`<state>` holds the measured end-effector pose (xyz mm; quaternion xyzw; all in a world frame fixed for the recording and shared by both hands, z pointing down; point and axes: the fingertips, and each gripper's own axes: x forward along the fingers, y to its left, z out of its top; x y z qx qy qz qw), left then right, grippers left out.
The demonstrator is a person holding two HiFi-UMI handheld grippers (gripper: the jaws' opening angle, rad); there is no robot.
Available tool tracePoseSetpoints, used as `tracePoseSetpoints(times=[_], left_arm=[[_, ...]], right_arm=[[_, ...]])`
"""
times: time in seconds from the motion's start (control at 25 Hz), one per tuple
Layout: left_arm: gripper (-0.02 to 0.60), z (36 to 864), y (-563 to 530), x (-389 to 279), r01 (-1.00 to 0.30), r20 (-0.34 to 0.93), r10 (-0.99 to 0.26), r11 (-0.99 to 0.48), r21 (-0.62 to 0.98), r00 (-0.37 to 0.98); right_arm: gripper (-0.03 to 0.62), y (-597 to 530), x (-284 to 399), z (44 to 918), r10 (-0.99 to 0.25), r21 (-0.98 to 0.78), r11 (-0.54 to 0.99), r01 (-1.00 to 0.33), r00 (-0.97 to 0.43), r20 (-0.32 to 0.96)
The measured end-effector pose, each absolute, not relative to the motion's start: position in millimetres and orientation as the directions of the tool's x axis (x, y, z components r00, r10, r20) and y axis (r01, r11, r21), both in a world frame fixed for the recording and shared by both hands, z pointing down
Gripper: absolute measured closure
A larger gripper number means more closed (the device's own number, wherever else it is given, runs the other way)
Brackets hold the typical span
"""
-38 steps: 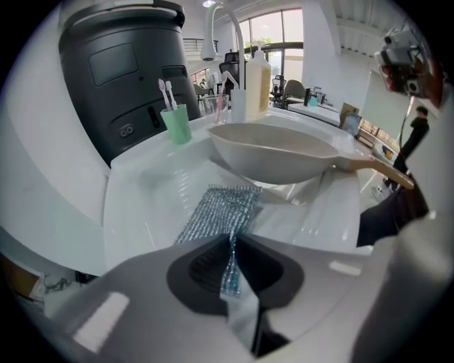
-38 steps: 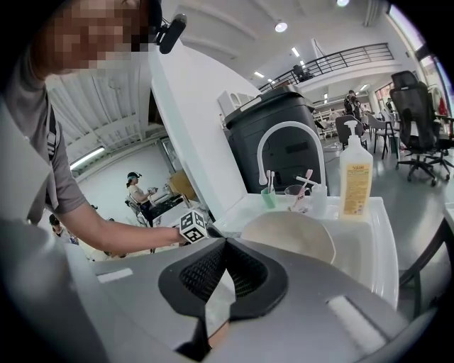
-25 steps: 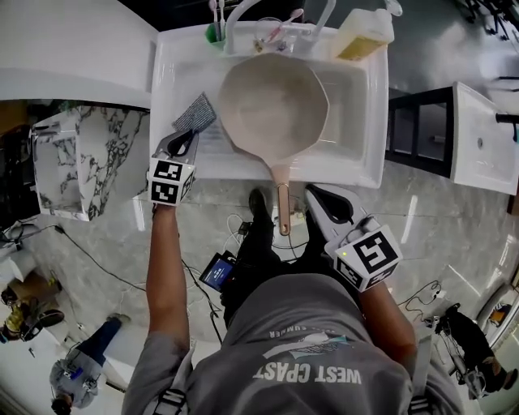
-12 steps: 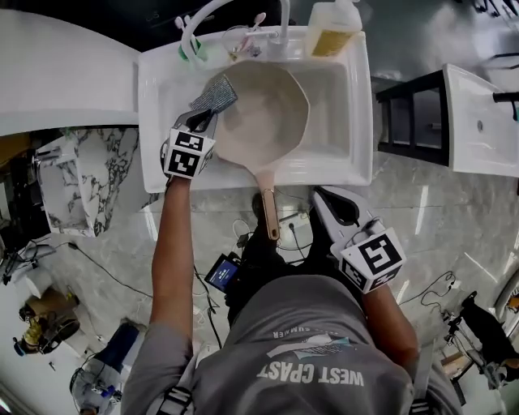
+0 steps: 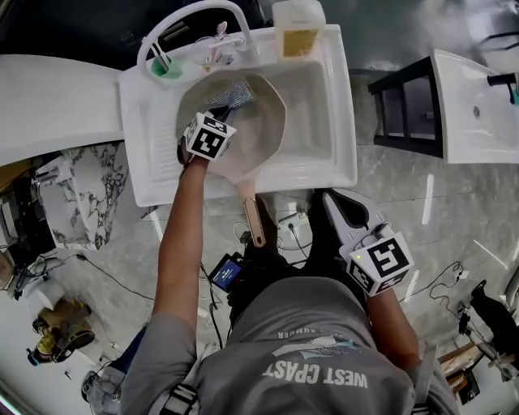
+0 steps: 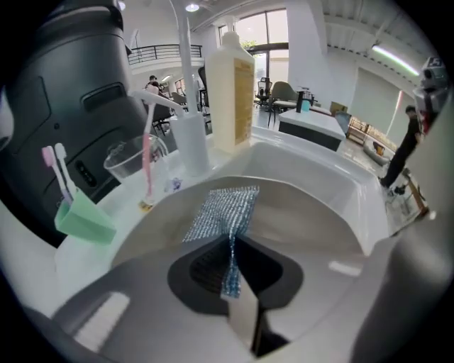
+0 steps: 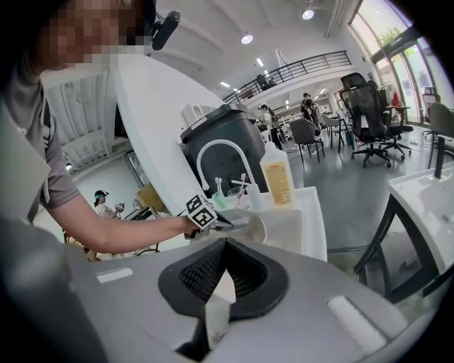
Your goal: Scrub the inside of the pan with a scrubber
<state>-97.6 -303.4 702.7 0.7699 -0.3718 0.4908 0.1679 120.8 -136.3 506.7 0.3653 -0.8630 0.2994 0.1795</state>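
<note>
Jaws of the left gripper (image 6: 230, 287) are pressed together on one edge of the scrubber (image 6: 225, 213), a silvery mesh sheet that fans out ahead of them. Pinching only the edge leaves most of the mesh free to meet the surface. In the head view this gripper (image 5: 220, 113) reaches over the pan (image 5: 263, 134), with the scrubber (image 5: 236, 94) at the far left of the pale inside wall. It looks to be lying against that wall, though contact cannot be confirmed.

The pan sits in the white sink (image 5: 345, 166). Its handle (image 5: 253, 217) sticks out over the near rim toward the person, probably so the bowl faces up and stays within easy reach.

Jaws of the right gripper (image 7: 215, 287) are closed on nothing. It (image 5: 336, 207) hangs low beside the person's hip, over the floor and well apart from the sink, apparently idle since the basin seems to steady the pan.

Behind the sink stand a yellow soap bottle (image 5: 298, 31), a curved faucet (image 5: 195, 16) and a green cup (image 5: 166, 68) with toothbrushes. Scrubbing appears to be at its start.
</note>
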Motion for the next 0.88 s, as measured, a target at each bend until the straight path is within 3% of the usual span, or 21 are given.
tracePoseSetpoints(times=[0.44,0.64,0.88], left_arm=[[0.557,745,-245,-27,-0.580,0.935,-0.150,-0.812,0.069,0.322],[0.557,741,-202,-52,-0.519,0.962,-0.050,-0.849,0.100,0.267],[0.557,727,-197,-101,-0.510,0.984,-0.085,-0.860,0.008,0.158]], right_arm=[[0.592,-143,136,511,-0.542,-0.388,0.526,-0.757,-0.650,0.533],[0.592,-141,117,506,-0.532,-0.387,0.544,-0.744,-0.663,0.527],[0.592,-138,88,504,-0.499,-0.386,0.581,-0.716,-0.688,0.527]])
